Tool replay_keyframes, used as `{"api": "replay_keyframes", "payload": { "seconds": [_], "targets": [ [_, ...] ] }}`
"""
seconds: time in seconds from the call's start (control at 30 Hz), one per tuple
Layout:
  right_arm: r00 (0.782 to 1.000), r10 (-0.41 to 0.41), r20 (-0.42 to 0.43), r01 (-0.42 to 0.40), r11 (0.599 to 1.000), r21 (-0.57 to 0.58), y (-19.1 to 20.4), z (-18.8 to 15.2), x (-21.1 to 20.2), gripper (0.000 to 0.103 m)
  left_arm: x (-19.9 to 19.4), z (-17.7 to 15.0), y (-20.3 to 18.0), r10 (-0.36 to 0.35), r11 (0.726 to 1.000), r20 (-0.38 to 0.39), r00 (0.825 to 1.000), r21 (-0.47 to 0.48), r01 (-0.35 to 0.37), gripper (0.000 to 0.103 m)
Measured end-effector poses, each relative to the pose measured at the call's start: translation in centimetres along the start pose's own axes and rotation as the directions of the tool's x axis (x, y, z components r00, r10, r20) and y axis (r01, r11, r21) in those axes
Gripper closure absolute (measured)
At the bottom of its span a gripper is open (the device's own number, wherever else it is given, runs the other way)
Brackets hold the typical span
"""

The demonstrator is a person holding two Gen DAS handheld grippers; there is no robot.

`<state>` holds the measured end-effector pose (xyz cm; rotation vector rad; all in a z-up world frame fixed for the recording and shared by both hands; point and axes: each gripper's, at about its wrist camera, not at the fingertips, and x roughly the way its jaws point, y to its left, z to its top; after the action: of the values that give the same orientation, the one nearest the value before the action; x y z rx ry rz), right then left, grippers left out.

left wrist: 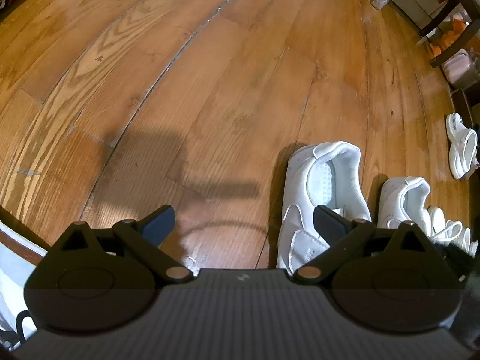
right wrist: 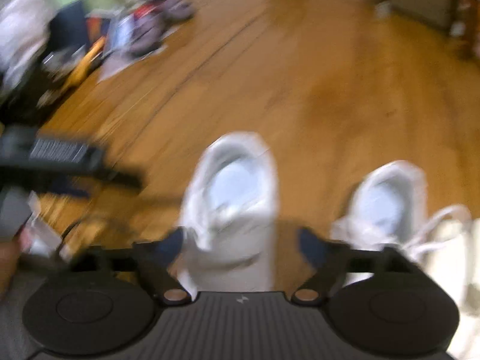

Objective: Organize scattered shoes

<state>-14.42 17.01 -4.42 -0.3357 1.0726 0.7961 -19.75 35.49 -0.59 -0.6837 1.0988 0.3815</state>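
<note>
Two white sneakers stand side by side on the wood floor, heels away from me: a strapped one (left wrist: 324, 192) and its mate (left wrist: 405, 201). My left gripper (left wrist: 244, 222) hangs open over bare floor just left of the strapped sneaker, nothing between its fingers. The right wrist view is blurred. There my right gripper (right wrist: 241, 246) is open wide above the strapped sneaker (right wrist: 234, 192), which lies between the fingers with a gap at the right pad. The mate (right wrist: 387, 204) sits to its right. A white sandal (left wrist: 462, 150) lies farther right.
A laced pale shoe (left wrist: 450, 231) lies beside the mate. Dark chair legs (left wrist: 444, 30) and a pink container (left wrist: 459, 66) stand at the far right. Clutter of bags and papers (right wrist: 135, 30) fills the far left. Broad wood floor (left wrist: 210, 75) stretches ahead.
</note>
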Motion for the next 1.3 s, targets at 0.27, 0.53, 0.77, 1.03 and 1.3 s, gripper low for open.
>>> {"api": "replay_keyframes", "payload": {
  "seconds": [0.27, 0.53, 0.77, 1.03, 1.3],
  "targets": [
    [0.999, 0.013, -0.042, -0.010, 0.996, 0.085, -1.6, -0.3, 5.0, 0.028, 0.2, -0.2, -0.3, 0.022, 1.000, -0.004, 1.000, 0.011, -0.022, 0.003],
    [0.991, -0.130, -0.042, 0.135, 0.976, 0.170, -3.9, -0.6, 2.3, 0.020, 0.4, -0.2, -0.4, 0.030, 0.999, -0.009, 1.000, 0.021, -0.030, 0.003],
    [0.980, -0.110, 0.164, 0.097, 0.992, 0.086, -4.4, -0.2, -5.3, 0.007, 0.7, -0.4, -1.1, 0.040, 0.998, -0.018, 0.999, 0.045, -0.039, 0.003],
    [0.991, -0.107, 0.081, 0.070, 0.929, 0.364, -16.1, -6.5, -11.7, 0.007, 0.8, -1.0, -3.1, -0.048, 0.992, -0.050, 0.998, 0.112, 0.053, 0.003],
    [0.967, -0.204, 0.153, 0.106, 0.867, 0.487, -23.7, -19.6, -15.8, 0.039, 0.9, -2.8, -9.8, -0.110, 0.960, -0.068, 0.992, 0.253, 0.124, 0.003]
  ]
}}
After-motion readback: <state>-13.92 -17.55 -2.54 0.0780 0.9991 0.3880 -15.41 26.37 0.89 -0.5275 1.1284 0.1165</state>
